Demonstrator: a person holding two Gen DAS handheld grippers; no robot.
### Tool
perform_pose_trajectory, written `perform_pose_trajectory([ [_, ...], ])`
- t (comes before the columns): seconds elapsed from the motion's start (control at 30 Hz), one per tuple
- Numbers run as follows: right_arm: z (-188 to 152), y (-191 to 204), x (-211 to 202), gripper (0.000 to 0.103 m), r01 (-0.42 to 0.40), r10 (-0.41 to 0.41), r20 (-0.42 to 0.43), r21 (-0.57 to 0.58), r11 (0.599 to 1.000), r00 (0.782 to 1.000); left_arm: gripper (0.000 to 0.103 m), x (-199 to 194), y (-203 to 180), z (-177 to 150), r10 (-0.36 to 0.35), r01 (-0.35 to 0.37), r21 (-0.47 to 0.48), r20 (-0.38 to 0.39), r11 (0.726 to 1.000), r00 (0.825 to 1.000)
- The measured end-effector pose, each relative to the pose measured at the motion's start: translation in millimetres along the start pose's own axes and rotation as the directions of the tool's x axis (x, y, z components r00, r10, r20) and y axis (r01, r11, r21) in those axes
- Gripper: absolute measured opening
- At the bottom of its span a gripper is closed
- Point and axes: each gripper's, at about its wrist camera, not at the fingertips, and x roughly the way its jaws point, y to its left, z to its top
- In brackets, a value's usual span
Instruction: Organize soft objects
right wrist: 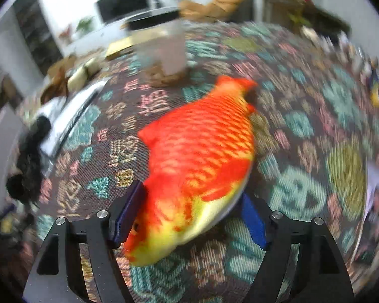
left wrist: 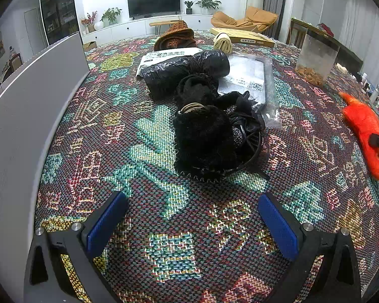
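Blue-padded right gripper clamping plush fish near its head, above the woven tablecloth.
Left gripper hanging apart, empty; black knitted bundle lying beyond. Risk: fish drooping, slipping out under a fast swing.

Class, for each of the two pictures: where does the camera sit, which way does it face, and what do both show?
Left wrist: on the left gripper, open, low over the woven tablecloth, facing the black knitted pile.
Right wrist: on the right gripper, facing along the plush fish between its blue pads.
Shared: the fish, tablecloth, clear container.
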Motion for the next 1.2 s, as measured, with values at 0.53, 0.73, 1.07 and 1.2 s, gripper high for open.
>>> perform_pose_trajectory([
  [0.53,-30.0,31.3,19.4,0.096,0.228,-0.227,0.053,-0.004,0.974,0.972,0.103,0.2,-0.2,0.1,0.0,0.0,0.0,0.0,1.0,1.0],
  [0.73,-30.9,31.4,18.7,0.096,0.228,-0.228,0.054,-0.005,0.974,0.972,0.103,0.3,-0.3,0.1,0.0,0.0,0.0,0.0,1.0,1.0],
  [1.07,-30.1,31.3,19.6,0.096,0.228,-0.228,0.054,-0.005,0.974,0.972,0.103,0.4,-0.2,0.1,0.0,0.0,0.0,0.0,1.0,1.0],
  [1.2,-30.2,31.2,19.4,0.096,0.227,-0.227,0.054,-0.006,0.974,0.972,0.103,-0.5,-0.4,0.2,0.003,-0.003,0.002,0.0,1.0,1.0],
])
